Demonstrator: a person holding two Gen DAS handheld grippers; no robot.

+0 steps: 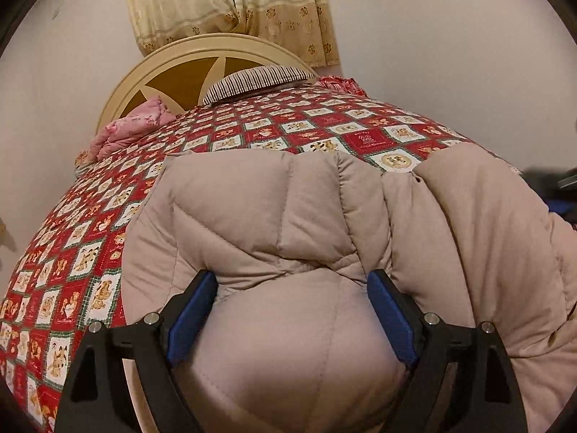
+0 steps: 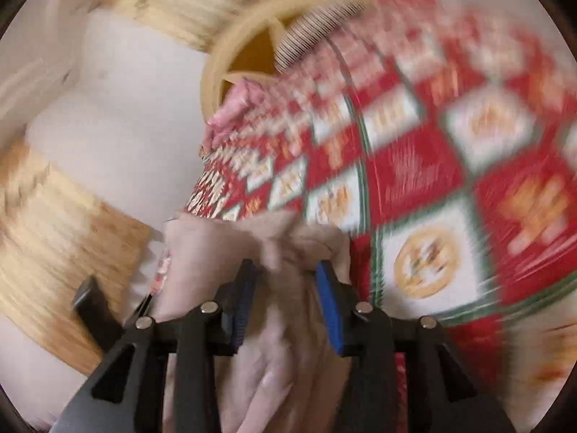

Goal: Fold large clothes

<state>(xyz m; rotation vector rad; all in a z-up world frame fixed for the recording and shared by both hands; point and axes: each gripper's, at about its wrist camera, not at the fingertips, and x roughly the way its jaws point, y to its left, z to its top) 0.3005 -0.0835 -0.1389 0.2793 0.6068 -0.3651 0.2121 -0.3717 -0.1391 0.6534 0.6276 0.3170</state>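
Observation:
A puffy beige quilted jacket (image 1: 324,216) lies on the bed's red patterned quilt (image 1: 252,126). My left gripper (image 1: 292,278) is set wide, with a thick bulge of the jacket filling the gap between its blue pads (image 1: 194,310); I cannot tell whether it clamps the fabric. In the right wrist view, which is motion-blurred and tilted, my right gripper (image 2: 286,267) is shut on a bunched fold of the beige jacket (image 2: 281,342) and holds it above the quilt (image 2: 432,180).
A cream and brown round headboard (image 1: 173,72) stands at the far end, with a striped pillow (image 1: 252,81) and a pink folded cloth (image 1: 133,126) before it. Cream curtains (image 1: 230,7) hang behind. White walls flank the bed.

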